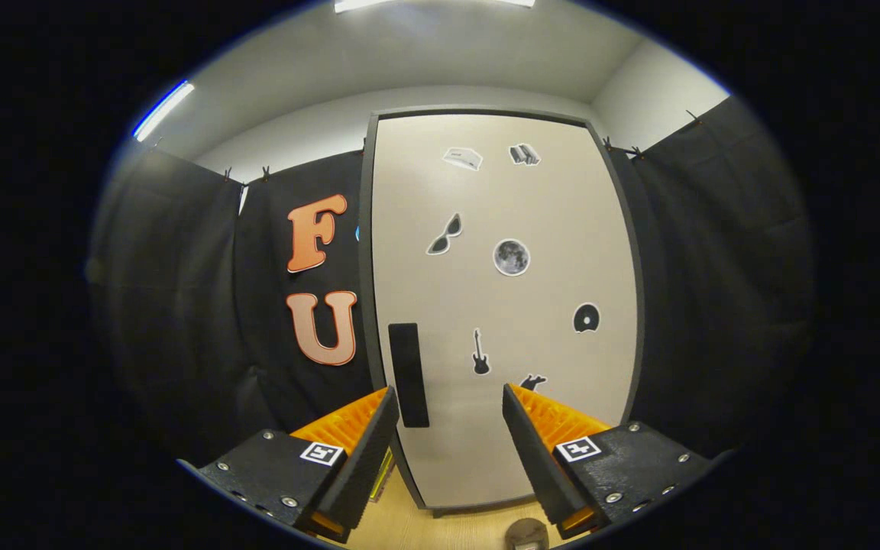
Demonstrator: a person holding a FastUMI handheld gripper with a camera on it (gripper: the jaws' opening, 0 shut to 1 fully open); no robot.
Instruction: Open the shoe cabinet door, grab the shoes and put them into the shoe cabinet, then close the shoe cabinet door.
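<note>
The gripper (449, 401) has its fingers spread wide with nothing between them – the shoe cabinet door (501, 305) stands shut just ahead, its tall upright handle (408, 374) (nearer the left finger) waiting.

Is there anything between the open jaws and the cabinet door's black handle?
No. In the gripper view the gripper is open and the handle on the closed door sits just ahead, beside one jaw.
</note>
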